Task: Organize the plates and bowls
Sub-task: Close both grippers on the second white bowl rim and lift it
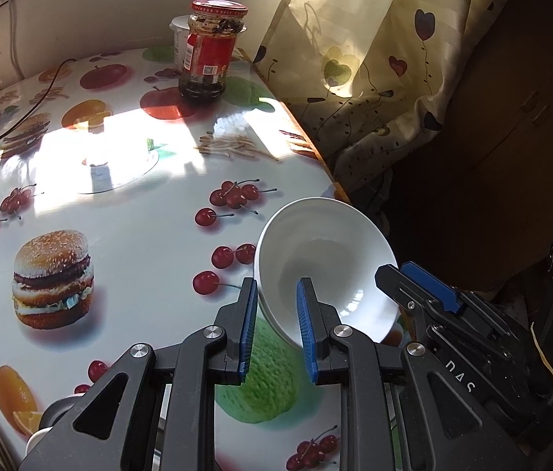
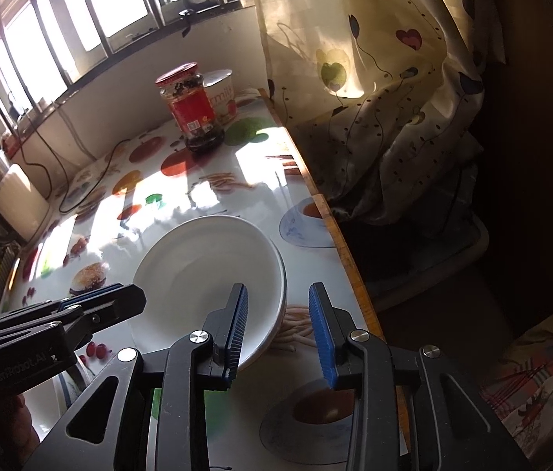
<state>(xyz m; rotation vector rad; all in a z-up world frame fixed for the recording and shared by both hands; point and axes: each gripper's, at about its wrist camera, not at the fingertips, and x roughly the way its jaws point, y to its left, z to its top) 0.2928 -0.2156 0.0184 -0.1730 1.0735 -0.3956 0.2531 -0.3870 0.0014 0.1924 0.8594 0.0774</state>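
A: Left claw (image 1: 276, 325) has its jaws straddling the near rim of the white bowl (image 1: 327, 259), blue pads either side of the wall; can't tell if they actually bite yet. Bowl sits tilted near the bench (image 1: 139, 204) right edge.

B: Right claw (image 2: 278, 337)?

A: Spread, one pad inside the bowl, rim between the pads, gripping nothing.

B: Then I'd close one claw squarely on the rim, lift level, keep clear of the edge. Jar (image 1: 213, 51) is well apart at the back, no clash.
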